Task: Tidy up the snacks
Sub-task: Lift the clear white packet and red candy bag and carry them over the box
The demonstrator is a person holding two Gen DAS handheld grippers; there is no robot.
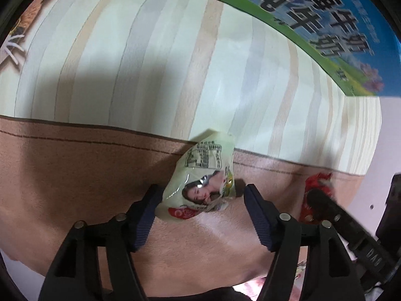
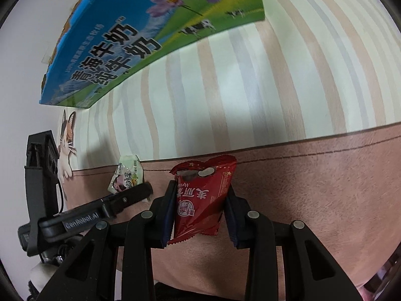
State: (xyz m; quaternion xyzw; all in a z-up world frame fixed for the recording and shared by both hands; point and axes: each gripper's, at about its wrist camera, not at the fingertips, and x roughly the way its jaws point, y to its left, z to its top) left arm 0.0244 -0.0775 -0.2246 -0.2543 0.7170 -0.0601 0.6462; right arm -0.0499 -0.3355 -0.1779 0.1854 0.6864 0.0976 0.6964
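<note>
Both snack packets look light, soft and puffed with air, with a glossy film that can slip, so I judge that a gentle squeeze across the middle of the body is the safest hold; a hard squeeze may crush what is inside or burst the seal.

The left tongs [image 1: 201,198] are standing rather wide. The pale green packet [image 1: 203,178] is sitting between the two pads. Its left side is touching the left pad [image 1: 146,213], but near the right pad I am seeing a narrow gap, so I cannot tell if the packet is really clamped or only resting there. The packet is tilted, with its printed label pointing to the far side.

The right tongs [image 2: 199,207] are closer together and they are pressing the red packet [image 2: 204,195] from both sides at its lower half. The packet is standing upright between the pads, its serrated bottom edge hanging just under them, so this hold looks firm.

Both packets are in the air in front of a brown suede-like band [image 1: 75,175], below the striped wall [image 1: 150,62]. A blue and green milk carton box [image 2: 140,42] is at the far side, above both tongs. I judge it may be the place for the snacks, but its opening is not visible.
</note>
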